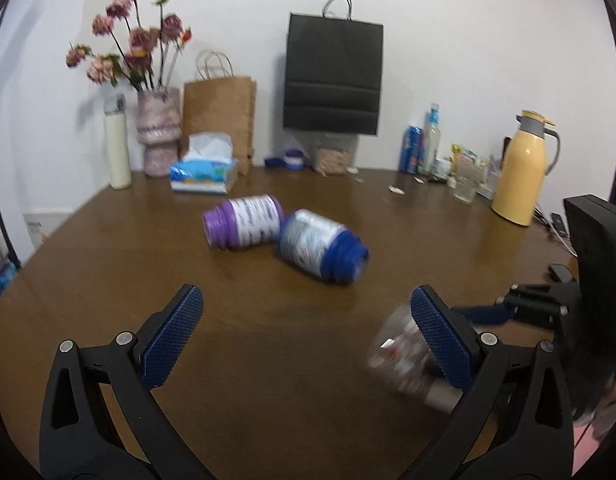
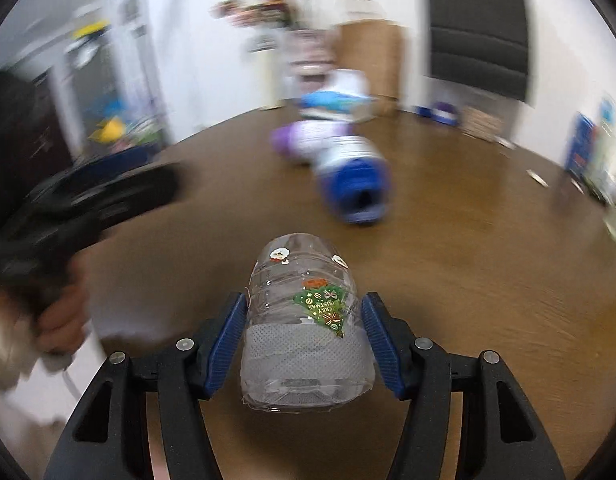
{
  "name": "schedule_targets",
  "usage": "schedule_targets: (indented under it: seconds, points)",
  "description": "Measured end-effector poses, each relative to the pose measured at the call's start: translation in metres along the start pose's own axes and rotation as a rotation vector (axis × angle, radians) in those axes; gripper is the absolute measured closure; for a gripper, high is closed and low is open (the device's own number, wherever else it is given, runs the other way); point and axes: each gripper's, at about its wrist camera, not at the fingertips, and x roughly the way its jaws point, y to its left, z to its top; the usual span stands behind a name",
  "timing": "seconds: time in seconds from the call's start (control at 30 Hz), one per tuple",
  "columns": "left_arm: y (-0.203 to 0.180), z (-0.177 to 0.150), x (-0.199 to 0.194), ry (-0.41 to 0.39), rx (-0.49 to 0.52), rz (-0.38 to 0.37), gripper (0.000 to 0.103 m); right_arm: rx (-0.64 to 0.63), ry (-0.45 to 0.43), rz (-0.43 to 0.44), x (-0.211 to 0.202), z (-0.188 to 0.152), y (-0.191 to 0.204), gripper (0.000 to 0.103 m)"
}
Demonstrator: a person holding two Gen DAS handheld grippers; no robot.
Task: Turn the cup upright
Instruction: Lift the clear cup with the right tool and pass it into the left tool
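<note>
One cup (image 2: 306,320) lies lengthwise between right gripper (image 2: 304,338) fingers, clamped, base pointing away | left gripper (image 1: 304,336) spread, empty, beside it.

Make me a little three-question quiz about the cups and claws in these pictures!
1. True or false: the right claw is gripping the clear cup.
2. How many containers lie on their sides mid-table? A) one B) two C) four
3. Fill in: the left claw is ____ and holds nothing.

Key:
1. True; its pads press both sides of the cup.
2. B: the purple container and the blue container.
3. Open.
</note>
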Motion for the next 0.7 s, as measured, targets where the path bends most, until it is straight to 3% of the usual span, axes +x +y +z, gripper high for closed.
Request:
schedule_targets:
  seconds: [0.1,0.2,0.27,0.33,0.4,0.53,0.7]
  points:
    - [-0.003,-0.005,0.006,0.047,0.008,-0.006,0.01,-0.071,0.005,0.077,0.002,0.001,0.03,0.038]
    - [0.003,-0.01,0.014,0.104,-0.027,-0.012,0.03,-0.126,-0.011,0.106,0.006,0.001,0.046,0.038]
    - [0.009,-0.014,0.021,0.151,-0.058,-0.013,0.051,-0.146,-0.015,0.105,0.008,0.001,0.049,0.038]
    - [0.015,-0.018,0.03,0.204,-0.084,0.006,0.058,-0.146,-0.02,0.098,0.009,0.001,0.049,0.037]
    - [0.02,-0.022,0.033,0.215,-0.105,0.023,0.06,-0.159,-0.03,0.103,0.005,-0.002,0.05,0.037]
    - [0.018,-0.031,0.033,0.226,-0.083,0.069,0.061,-0.173,-0.022,-0.012,-0.001,-0.007,0.04,0.031]
    - [0.014,-0.029,0.023,0.197,-0.09,0.025,0.061,-0.086,-0.02,-0.031,-0.016,-0.02,0.015,0.031]
